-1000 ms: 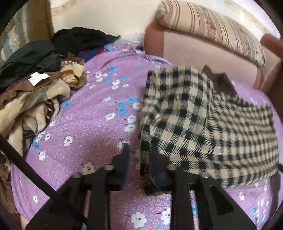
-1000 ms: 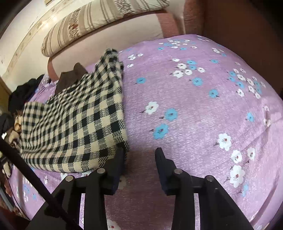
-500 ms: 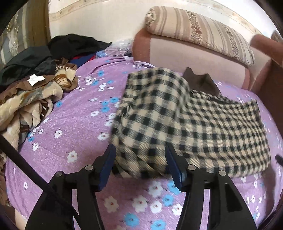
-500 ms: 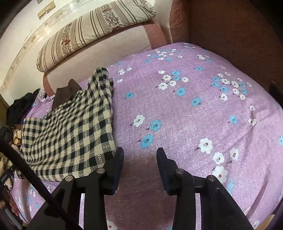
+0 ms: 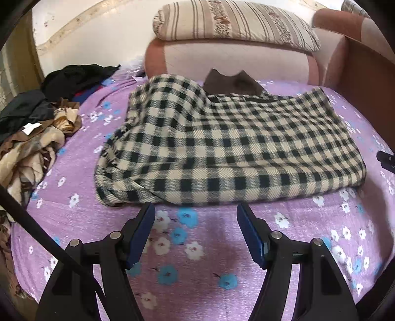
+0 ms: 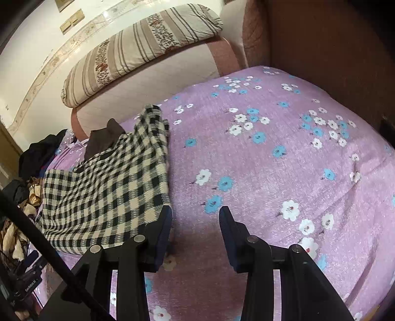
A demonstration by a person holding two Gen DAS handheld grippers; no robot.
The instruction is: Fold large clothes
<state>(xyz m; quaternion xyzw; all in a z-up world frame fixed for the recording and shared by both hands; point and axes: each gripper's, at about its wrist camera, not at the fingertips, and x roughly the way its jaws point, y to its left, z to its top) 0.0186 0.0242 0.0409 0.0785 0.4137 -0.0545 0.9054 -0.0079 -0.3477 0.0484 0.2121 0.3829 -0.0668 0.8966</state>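
Observation:
A cream and black checked garment (image 5: 222, 145) lies folded on the purple flowered bed cover (image 5: 192, 259), its brown collar (image 5: 232, 82) at the far side. My left gripper (image 5: 196, 212) is open and empty, just in front of the garment's near edge. My right gripper (image 6: 195, 214) is open and empty; its left finger sits at the garment's right near corner (image 6: 153, 205). The garment also shows in the right wrist view (image 6: 106, 187). The right gripper's tip shows at the right edge of the left wrist view (image 5: 386, 161).
A heap of brown, beige and black clothes (image 5: 32, 130) lies at the bed's left side. A padded headboard (image 5: 234, 61) with a striped pillow (image 5: 234, 22) stands behind. A brown wooden panel (image 6: 333, 56) borders the bed on the right.
My left gripper let go of the garment's edge, opened and drew back toward me. The garment dropped flat. My right gripper pulled back slightly and stayed open.

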